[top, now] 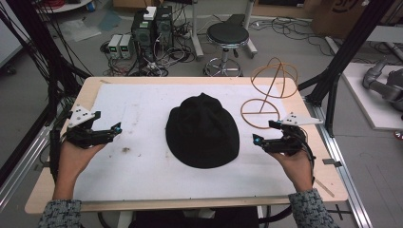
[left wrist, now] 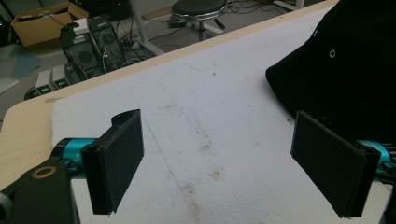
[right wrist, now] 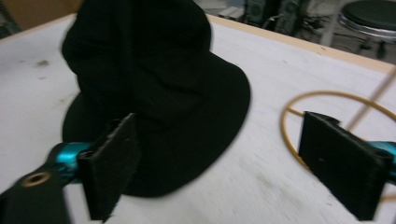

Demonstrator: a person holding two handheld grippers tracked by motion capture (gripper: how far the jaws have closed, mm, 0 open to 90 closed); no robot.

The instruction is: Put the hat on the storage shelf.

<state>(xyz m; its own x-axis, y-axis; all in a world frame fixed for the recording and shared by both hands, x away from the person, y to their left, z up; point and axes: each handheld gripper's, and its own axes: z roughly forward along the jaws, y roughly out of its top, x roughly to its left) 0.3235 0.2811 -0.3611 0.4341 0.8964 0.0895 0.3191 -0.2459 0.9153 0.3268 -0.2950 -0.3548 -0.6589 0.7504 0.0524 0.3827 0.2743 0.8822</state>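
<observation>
My left gripper [top: 115, 129] and right gripper [top: 257, 140], jaws wide and empty, flank the black hat [top: 202, 131] lying mid-mat on the white mat [top: 138, 107]. Beyond the right one stands a wire hat stand [top: 269, 90]; past the table, a stool [top: 227, 35].

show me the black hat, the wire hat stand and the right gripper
black hat [top: 202, 130], high view, middle of the crown
wire hat stand [top: 260, 113], high view, base ring on the table
right gripper [top: 257, 139], high view, between its fingertips

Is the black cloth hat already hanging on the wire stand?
No, the black cloth hat lies flat on the white mat, apart from the wire stand.
</observation>
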